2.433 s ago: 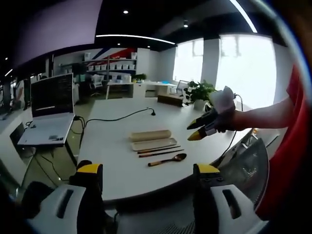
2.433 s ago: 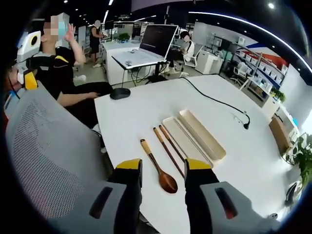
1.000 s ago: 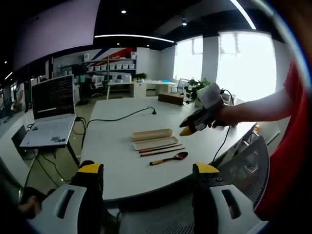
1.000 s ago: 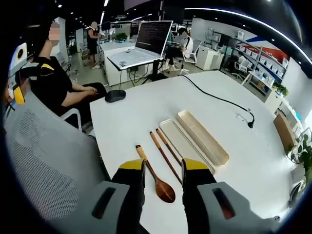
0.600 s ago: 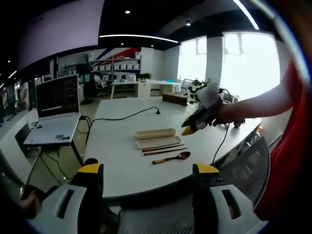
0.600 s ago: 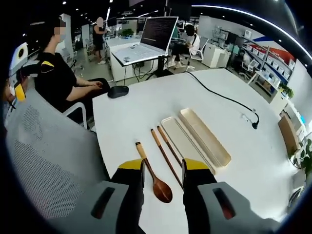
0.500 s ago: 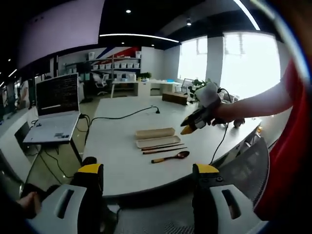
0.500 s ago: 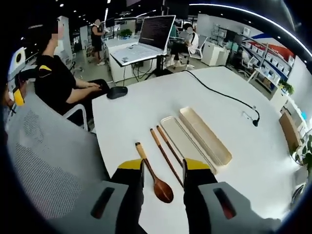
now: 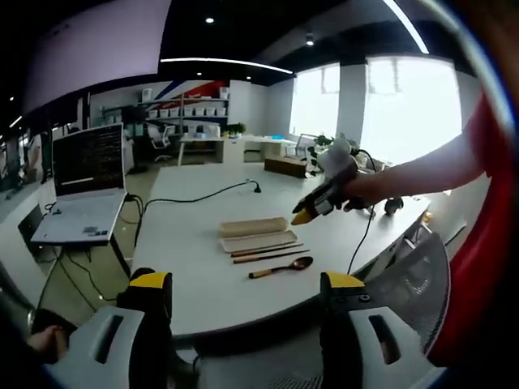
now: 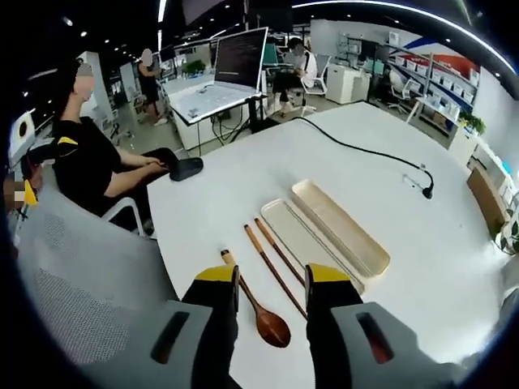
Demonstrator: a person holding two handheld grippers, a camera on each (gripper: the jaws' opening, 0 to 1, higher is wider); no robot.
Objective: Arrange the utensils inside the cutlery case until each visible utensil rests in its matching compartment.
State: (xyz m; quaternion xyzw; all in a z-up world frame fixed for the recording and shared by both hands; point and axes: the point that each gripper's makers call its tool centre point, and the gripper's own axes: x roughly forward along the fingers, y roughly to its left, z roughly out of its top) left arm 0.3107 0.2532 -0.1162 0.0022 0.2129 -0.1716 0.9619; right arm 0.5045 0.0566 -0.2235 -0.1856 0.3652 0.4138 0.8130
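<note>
Your spoon (image 10: pixel 258 312) looks like dark wood, bowl glossy, handle end a lighter wood. Chopsticks (image 10: pixel 274 262) are the same dark brown wood, smooth. The case (image 10: pixel 339 229) and its lid (image 10: pixel 293 232) look like matt beige plastic. The table (image 10: pixel 243 178) has a smooth white top, faintly shiny. The chair back (image 10: pixel 81 300) beside you is grey mesh cloth, rough weave. Your right gripper (image 10: pixel 272 285) has matt black jaws with yellow plastic tips and a grey plastic body; the left gripper (image 9: pixel 241 284) is made the same. The cable (image 10: pixel 361 154) is black, rubbery. The laptop (image 9: pixel 81 194) lid is matt grey.
</note>
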